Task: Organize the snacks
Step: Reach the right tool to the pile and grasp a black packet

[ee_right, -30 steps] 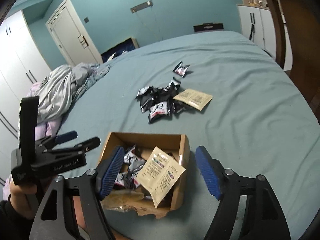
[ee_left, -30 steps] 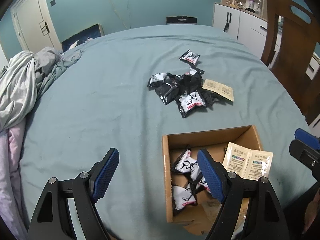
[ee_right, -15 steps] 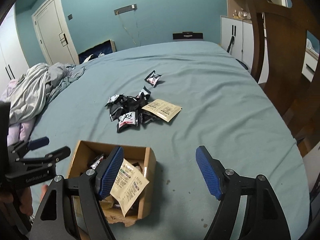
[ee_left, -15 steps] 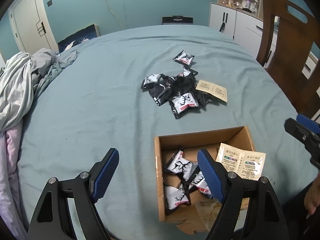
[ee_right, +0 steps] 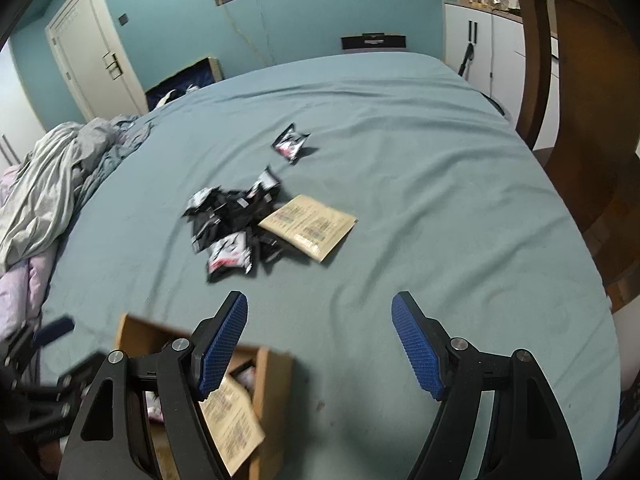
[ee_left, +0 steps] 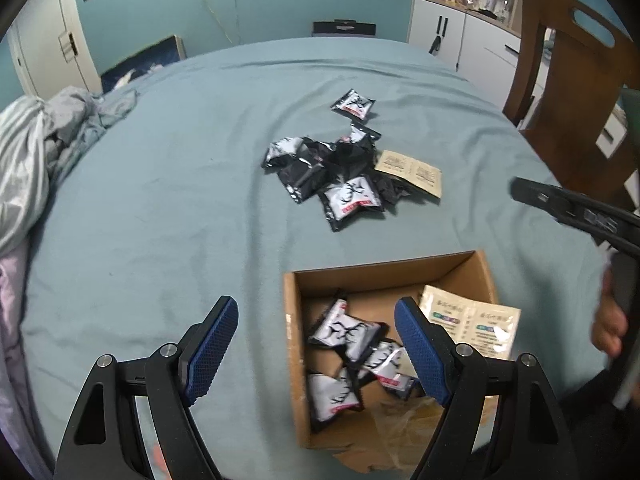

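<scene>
Change since a second ago: the right gripper (ee_right: 320, 340) has swung away from the open brown cardboard box (ee_right: 276, 392), which now sits at the lower left of its view under the left finger; bare sheet lies between its blue pads. The left gripper (ee_left: 316, 344) has barely shifted. Both sets of jaws stand wide apart as before, holding nothing.

Task items: a pile of black-and-white foil snack packets (ee_left: 332, 176) lies mid-bed on the teal bedsheet (ee_left: 160, 200), with one flat tan paper sachet (ee_left: 412, 172) touching its right side and one lone black packet (ee_left: 354, 105) just beyond. Several more packets (ee_left: 344, 332) lie inside the box, and a cream printed sachet (ee_left: 476, 320) leans over its right wall.

Edges and room: open sheet all round the pile; crumpled grey bedding (ee_left: 36, 152) at the left edge; a brown wooden chair (ee_left: 576, 92) at the right edge.

View differences: the left view alone shows the box interior clearly, plus the right tool's black body (ee_left: 576, 212) and a hand (ee_left: 608, 320). The right view is motion-blurred and shows the left gripper only dimly at its lower left.
</scene>
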